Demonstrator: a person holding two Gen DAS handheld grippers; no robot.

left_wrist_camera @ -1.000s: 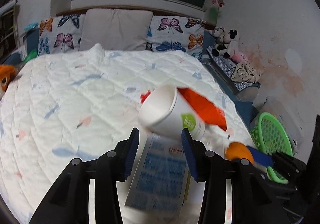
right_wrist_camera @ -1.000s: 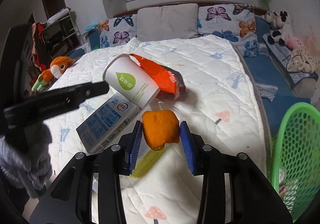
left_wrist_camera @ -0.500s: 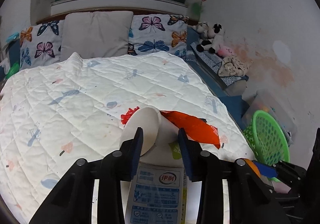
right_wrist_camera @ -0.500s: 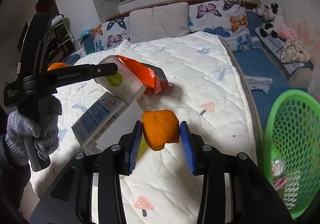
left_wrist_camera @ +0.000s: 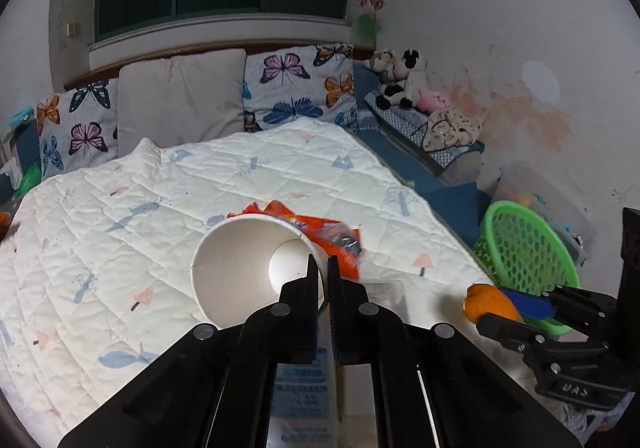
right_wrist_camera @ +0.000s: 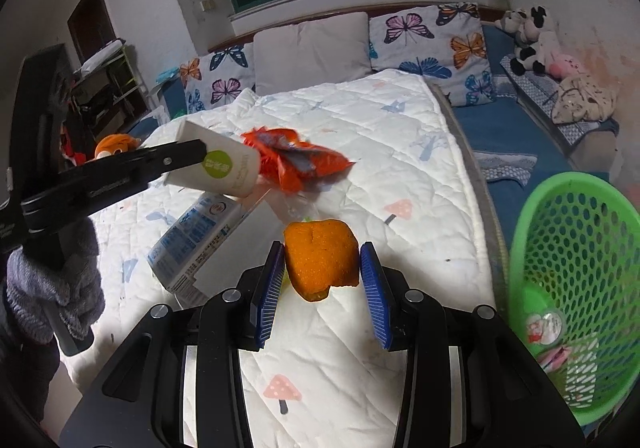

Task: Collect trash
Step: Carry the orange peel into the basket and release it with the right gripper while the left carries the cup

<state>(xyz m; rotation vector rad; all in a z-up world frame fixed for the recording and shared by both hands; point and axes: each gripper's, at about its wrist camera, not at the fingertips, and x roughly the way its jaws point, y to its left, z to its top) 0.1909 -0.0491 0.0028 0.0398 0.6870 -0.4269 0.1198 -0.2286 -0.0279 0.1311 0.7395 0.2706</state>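
1. A bed [left_wrist_camera: 168, 208] with a white quilt is seen in both views; butterfly pillows [right_wrist_camera: 432, 32] and a grey pillow [left_wrist_camera: 180, 100] are propped at its head.
2. A green basket [right_wrist_camera: 576, 248] is placed on the floor beside the bed's right edge; a few scraps are seen inside it.
3. A blue-and-white carton [right_wrist_camera: 192, 236] is laid flat on the quilt, below the cup and just left of the right gripper.
4. A white cup [left_wrist_camera: 240, 268] with a green logo is held on its side above the quilt, its mouth turned toward the left wrist camera.
5. A crumpled red wrapper [right_wrist_camera: 296, 160] is seen just past the cup's base; whether it touches the cup cannot be told.
6. The left gripper [left_wrist_camera: 323, 272] is clenched on the cup's wall, one finger inside and one outside.
7. The right gripper [right_wrist_camera: 322, 268] is closed on an orange peel [right_wrist_camera: 320, 260], which is pinched between the blue pads [right_wrist_camera: 268, 288] above the quilt, near the bed's right edge and left of the basket.
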